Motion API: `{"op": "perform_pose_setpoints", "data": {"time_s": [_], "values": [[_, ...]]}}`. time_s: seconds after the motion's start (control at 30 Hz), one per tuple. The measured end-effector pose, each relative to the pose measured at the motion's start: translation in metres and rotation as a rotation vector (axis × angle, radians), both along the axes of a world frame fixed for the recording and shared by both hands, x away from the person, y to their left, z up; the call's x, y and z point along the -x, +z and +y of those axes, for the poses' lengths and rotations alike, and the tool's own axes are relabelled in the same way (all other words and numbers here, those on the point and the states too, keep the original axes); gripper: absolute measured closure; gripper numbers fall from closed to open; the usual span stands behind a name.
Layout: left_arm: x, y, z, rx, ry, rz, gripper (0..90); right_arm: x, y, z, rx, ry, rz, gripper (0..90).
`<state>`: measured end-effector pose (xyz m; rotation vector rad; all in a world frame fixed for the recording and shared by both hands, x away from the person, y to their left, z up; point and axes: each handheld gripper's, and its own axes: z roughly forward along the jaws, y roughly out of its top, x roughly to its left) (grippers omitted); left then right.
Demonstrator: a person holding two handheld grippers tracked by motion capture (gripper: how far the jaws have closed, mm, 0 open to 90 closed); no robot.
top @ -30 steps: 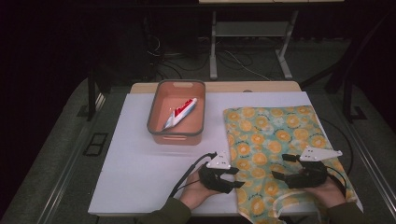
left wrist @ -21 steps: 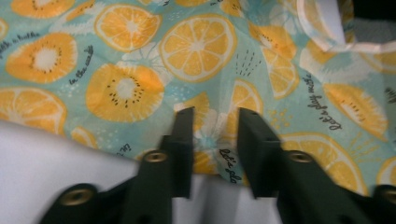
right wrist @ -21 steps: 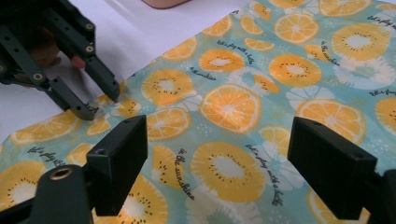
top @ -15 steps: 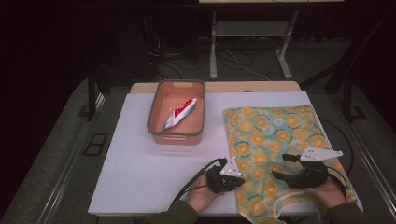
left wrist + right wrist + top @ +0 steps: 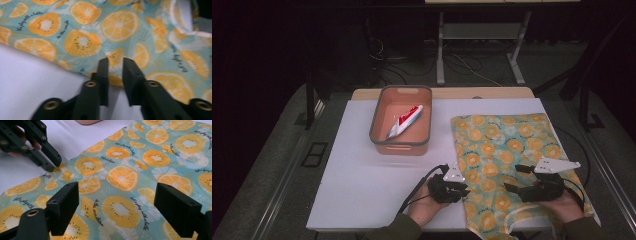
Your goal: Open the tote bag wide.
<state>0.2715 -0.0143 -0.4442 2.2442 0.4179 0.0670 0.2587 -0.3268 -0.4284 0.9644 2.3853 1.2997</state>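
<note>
A teal cloth printed with orange slices (image 5: 507,150) lies flat on the right half of the white table top (image 5: 362,175). My left gripper (image 5: 463,190) rests at the cloth's left edge near the front. In the left gripper view its jaws (image 5: 115,62) stand a narrow gap apart over that edge of the cloth (image 5: 82,42). They have just been opening, and no fabric is pinched between them. My right gripper (image 5: 512,178) lies on the cloth's front right part. In its own view it stands wide open (image 5: 117,195) above the cloth (image 5: 122,177), facing the left gripper (image 5: 53,163).
An orange bin with a grey rim (image 5: 377,115) stands at the back middle of the table, and a red and white tube (image 5: 404,121) lies in it. Black cables trail from both grippers. Dark floor and table legs lie beyond the far edge.
My left gripper has edged slightly right, up to the cloth's left edge. The right hand, the cloth and the bin have stayed where they were.
</note>
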Motion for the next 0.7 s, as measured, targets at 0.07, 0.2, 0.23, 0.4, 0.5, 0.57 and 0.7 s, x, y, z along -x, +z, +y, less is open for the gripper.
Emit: {"op": "perform_pose_setpoints", "data": {"time_s": [0.07, 0.2, 0.23, 0.4, 0.5, 0.57, 0.7], "values": [[0.002, -0.001, 0.001, -0.013, -0.011, 0.004, 64.1, 0.0, 0.0, 0.0, 0.001, -0.001, 0.0, 19.8], [0.004, -0.005, -0.001, -0.041, -0.001, 0.021, 51.5, 0.0, 0.0, 0.0, 0.003, 0.0, -0.001, 19.7], [0.004, -0.006, -0.003, -0.057, -0.005, 0.014, 49.9, 0.0, 0.0, 0.0, 0.003, 0.001, -0.002, 19.8], [0.007, -0.008, -0.005, -0.068, -0.002, -0.039, 57.5, 0.0, 0.0, 0.0, 0.005, 0.002, 0.0, 19.8], [0.007, -0.008, -0.006, -0.069, -0.009, -0.051, 72.2, 0.0, -0.001, 0.002, 0.007, 0.003, 0.002, 19.8], [0.009, -0.008, -0.008, -0.08, -0.025, -0.073, 84.5, 0.0, -0.001, 0.002, 0.008, 0.006, 0.0, 19.8], [0.009, -0.007, -0.01, -0.088, -0.022, -0.072, 89.6, 0.0, -0.001, 0.001, 0.009, 0.003, -0.001, 19.8]]}}
